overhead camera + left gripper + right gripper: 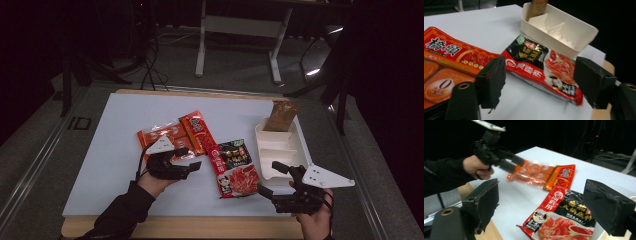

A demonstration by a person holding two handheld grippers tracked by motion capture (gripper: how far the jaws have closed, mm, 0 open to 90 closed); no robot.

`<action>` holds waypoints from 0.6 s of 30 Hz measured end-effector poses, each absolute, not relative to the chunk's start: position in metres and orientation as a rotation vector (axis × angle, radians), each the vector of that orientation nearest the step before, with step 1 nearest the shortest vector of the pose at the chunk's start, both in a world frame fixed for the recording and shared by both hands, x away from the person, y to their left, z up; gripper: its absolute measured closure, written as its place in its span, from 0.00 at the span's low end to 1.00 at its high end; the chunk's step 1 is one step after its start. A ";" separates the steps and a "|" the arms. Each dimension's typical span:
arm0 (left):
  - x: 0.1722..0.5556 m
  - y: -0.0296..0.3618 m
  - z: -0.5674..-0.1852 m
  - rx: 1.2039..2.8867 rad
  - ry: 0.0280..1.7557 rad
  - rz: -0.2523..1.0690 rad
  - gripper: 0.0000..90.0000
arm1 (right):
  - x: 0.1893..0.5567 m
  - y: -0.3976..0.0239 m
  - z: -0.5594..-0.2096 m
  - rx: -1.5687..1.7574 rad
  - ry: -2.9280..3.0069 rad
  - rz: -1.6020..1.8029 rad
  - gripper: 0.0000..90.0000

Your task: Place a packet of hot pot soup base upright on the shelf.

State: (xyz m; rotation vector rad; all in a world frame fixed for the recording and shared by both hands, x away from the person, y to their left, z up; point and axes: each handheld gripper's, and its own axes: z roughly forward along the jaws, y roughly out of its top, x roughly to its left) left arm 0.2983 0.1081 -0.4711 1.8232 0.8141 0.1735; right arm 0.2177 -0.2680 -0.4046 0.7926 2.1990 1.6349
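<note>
A red-and-black sauce packet (234,167) lies flat on the white table between my two grippers. Left of it lie an orange multi-pack (162,136) and a red packet (197,130), side by side. My left gripper (191,158) hovers by the orange pack's near corner, jaws apart with nothing pressed between them. In the left gripper view the sauce packet (541,63) lies beyond the open gripper (541,75). My right gripper (270,178) stands open near the front edge, right of the sauce packet (564,220). The right gripper view shows the left gripper (510,163) over the orange pack (534,173).
A white divided tray (295,150) sits at the table's right edge with a brown pouch (281,116) standing in its far compartment. The table's wooden front edge (200,227) runs under both forearms. Desk legs (202,45) and cables stand on the dark floor behind.
</note>
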 end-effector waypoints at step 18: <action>0.352 0.058 -0.495 1.919 0.927 0.200 0.39 | 0.215 -0.263 -0.410 0.742 2.236 1.623 0.15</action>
